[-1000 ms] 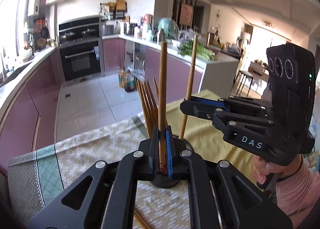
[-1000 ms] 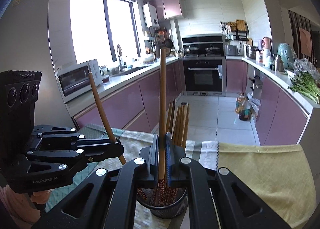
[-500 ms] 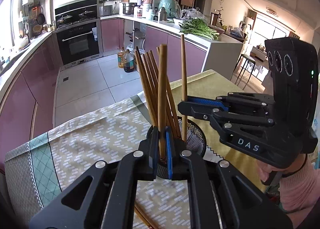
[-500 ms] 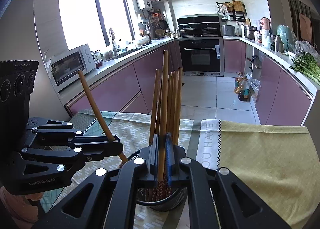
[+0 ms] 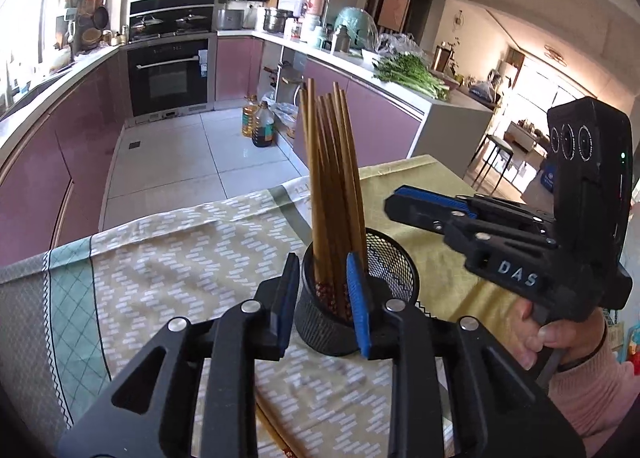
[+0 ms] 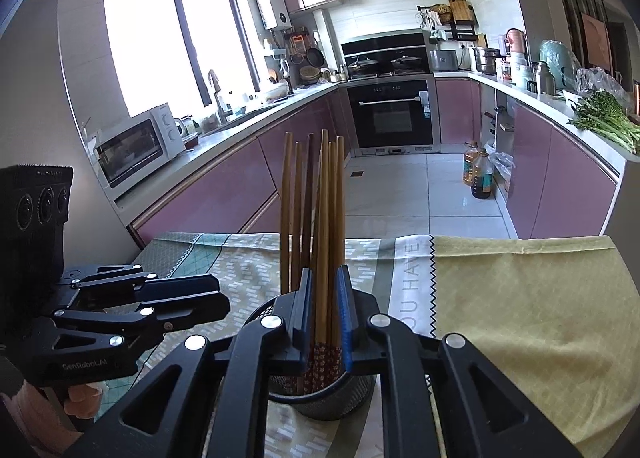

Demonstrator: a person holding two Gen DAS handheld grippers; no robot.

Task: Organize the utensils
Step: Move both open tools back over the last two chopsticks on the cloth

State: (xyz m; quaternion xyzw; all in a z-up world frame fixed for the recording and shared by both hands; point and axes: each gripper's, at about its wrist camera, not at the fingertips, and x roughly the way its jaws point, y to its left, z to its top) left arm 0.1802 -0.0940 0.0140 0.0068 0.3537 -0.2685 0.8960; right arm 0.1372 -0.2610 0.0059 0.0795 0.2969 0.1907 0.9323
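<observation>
A black mesh cup [image 5: 384, 258] stands on the tablecloth with several brown chopsticks [image 5: 332, 162] upright in it. My left gripper [image 5: 323, 270] sits just in front of the cup, its jaws opening; the chopsticks show in the gap but the pads press on nothing. In the right wrist view my right gripper [image 6: 324, 286] hangs over the cup [image 6: 320, 398], jaws opening a little, with chopsticks [image 6: 320, 198] loose between the blue pads. Each gripper shows in the other's view, the right gripper [image 5: 400, 200] to the right and the left gripper [image 6: 218, 296] to the left.
The table carries a patterned cloth [image 5: 180, 258] with a yellow-green part [image 6: 520, 318] on the right. Loose chopsticks [image 5: 276, 430] lie on the cloth under my left gripper. A hand in a pink sleeve [image 5: 576, 386] holds the right gripper. Purple kitchen cabinets and an oven stand beyond.
Both grippers sank toward the cup, each with one chopstick clamped. The jaws have since parted, and those two chopsticks now stand in the cup among the others.
</observation>
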